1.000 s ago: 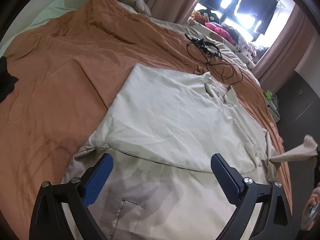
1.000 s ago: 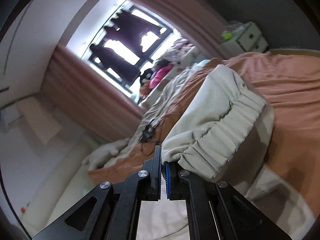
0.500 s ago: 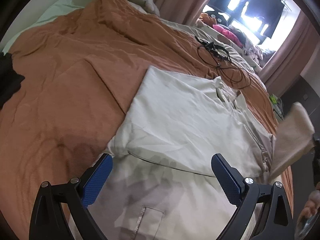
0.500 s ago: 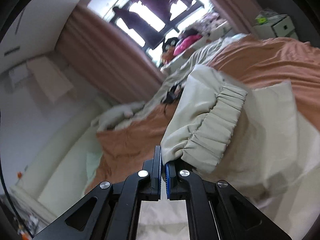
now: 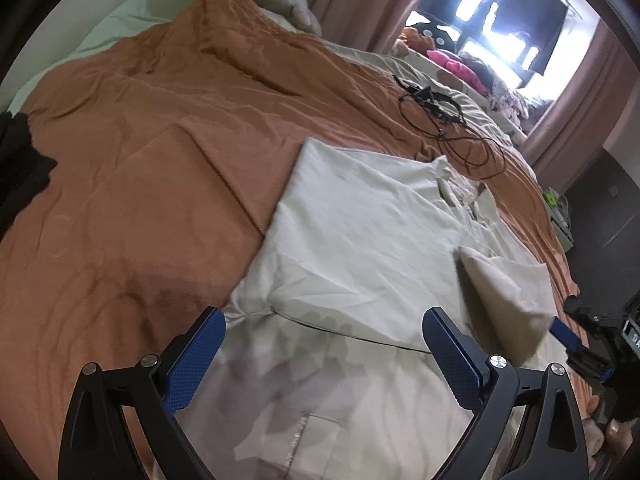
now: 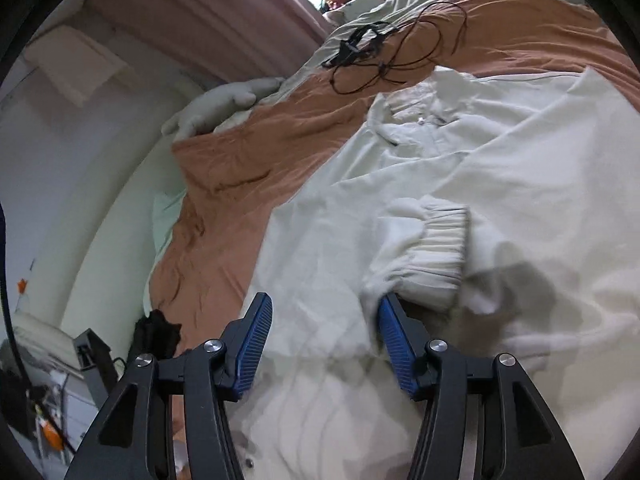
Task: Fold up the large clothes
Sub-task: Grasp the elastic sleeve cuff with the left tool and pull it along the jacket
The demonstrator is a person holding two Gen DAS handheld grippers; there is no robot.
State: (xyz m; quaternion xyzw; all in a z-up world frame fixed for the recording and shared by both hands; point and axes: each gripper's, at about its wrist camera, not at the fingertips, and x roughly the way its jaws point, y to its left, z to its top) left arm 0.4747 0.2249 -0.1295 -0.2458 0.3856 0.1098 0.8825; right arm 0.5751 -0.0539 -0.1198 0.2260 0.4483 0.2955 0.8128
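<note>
A large cream jacket point(image 5: 360, 240) lies spread on an orange bedspread point(image 5: 140, 140), with one side folded over its body. My left gripper point(image 5: 320, 344) is open and empty, hovering above the jacket's lower part. My right gripper point(image 6: 324, 332) is open just above the jacket point(image 6: 500, 160). The ribbed sleeve cuff point(image 6: 436, 248) lies loose on the jacket's body, right beside the right finger. In the left wrist view the sleeve point(image 5: 504, 300) drapes at the right, with the right gripper's blue pad point(image 5: 564, 332) behind it.
A tangle of black cables point(image 5: 444, 120) lies on the bedspread beyond the collar. A black garment point(image 5: 20, 168) lies at the bed's left edge. Pillows point(image 6: 224, 104) sit at the head, toys and curtains by the window point(image 5: 500, 20), a nightstand point(image 5: 560, 216) on the right.
My right gripper carried the sleeve cuff over the jacket's body, lowered it and opened, letting the cuff go. My left gripper stayed open and shifted slightly.
</note>
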